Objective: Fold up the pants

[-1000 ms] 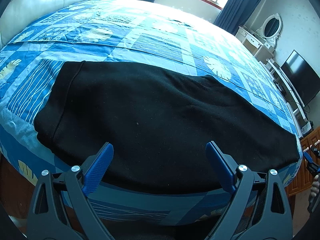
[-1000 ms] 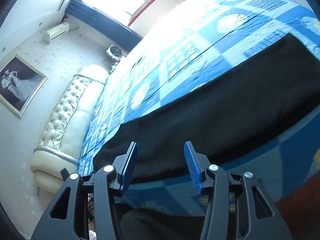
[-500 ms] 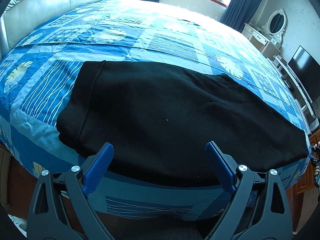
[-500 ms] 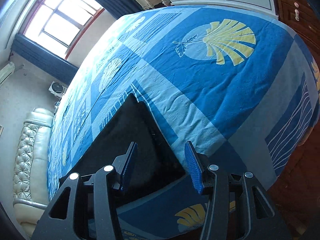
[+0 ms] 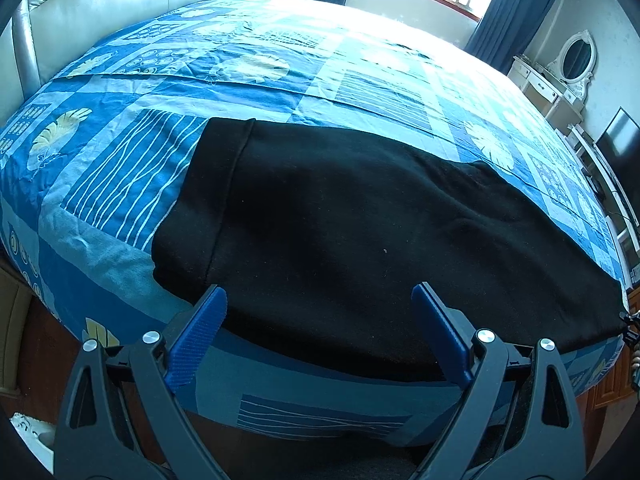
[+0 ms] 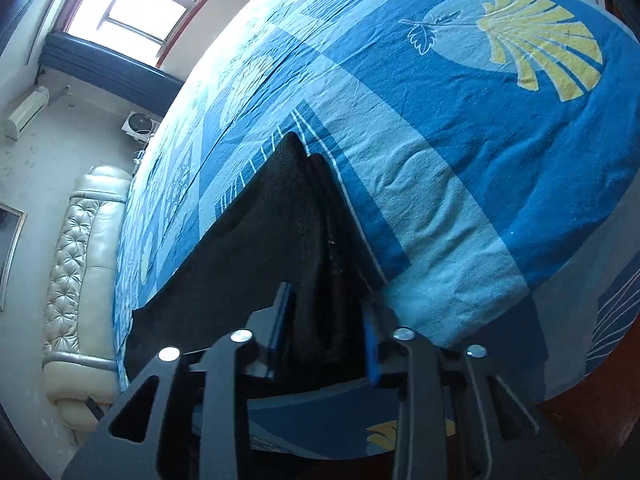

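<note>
Black pants [image 5: 360, 220] lie flat along the near edge of a bed with a blue patterned cover [image 5: 120, 160]. Their waistband [image 5: 208, 200] is at the left in the left wrist view. My left gripper [image 5: 318, 288] hangs open over the near edge of the pants, close to the waistband end, and touches nothing. In the right wrist view the pants [image 6: 280, 220] narrow to the leg hem. My right gripper [image 6: 326, 300] straddles that hem at the bed's edge. Its jaws are closing with black cloth between the pads.
The bed cover [image 6: 480, 160] drops off toward a wooden floor in front. A padded cream headboard [image 5: 100, 12] bounds the left side. A white dresser with an oval mirror [image 5: 560, 80] and a dark screen [image 5: 620, 140] stand at the right wall.
My right gripper swung from the middle of the pants down to the leg hem, and its jaws narrowed around the cloth. The left gripper slid toward the waistband end and stayed open.
</note>
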A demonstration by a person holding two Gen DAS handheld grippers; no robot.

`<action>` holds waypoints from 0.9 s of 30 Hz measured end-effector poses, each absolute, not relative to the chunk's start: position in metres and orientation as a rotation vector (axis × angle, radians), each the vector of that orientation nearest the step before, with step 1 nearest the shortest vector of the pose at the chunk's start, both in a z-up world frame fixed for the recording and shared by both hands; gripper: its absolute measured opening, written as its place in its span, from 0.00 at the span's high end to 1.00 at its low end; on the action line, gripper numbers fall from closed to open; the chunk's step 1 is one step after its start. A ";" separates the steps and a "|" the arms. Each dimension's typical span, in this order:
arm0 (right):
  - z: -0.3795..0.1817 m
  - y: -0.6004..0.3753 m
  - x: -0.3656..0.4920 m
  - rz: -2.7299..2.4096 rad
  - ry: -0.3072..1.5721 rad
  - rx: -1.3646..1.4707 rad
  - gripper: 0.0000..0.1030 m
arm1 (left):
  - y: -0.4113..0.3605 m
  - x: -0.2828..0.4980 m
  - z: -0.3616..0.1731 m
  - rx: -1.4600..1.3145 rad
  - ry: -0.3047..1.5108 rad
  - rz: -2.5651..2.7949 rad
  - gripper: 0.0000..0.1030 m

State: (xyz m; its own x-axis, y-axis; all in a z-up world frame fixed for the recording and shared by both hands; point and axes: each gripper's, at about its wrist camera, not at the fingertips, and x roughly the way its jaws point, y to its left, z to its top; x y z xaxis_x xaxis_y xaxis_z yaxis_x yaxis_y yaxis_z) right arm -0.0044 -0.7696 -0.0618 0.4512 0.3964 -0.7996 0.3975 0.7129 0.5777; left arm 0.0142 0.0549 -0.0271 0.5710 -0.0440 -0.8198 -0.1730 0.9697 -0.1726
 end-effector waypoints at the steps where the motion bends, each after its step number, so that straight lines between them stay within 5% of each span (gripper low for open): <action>1: -0.059 -0.764 -0.003 -0.012 1.152 0.783 0.77 | 0.054 0.014 -0.027 -0.242 0.965 0.075 0.09; 15: 0.038 -0.732 0.000 -0.001 0.992 0.782 0.80 | 0.049 0.007 -0.017 -0.266 0.936 0.021 0.09; 27: 0.131 -0.572 0.041 0.317 0.913 0.654 0.81 | 0.036 0.005 -0.012 -0.260 0.920 -0.032 0.09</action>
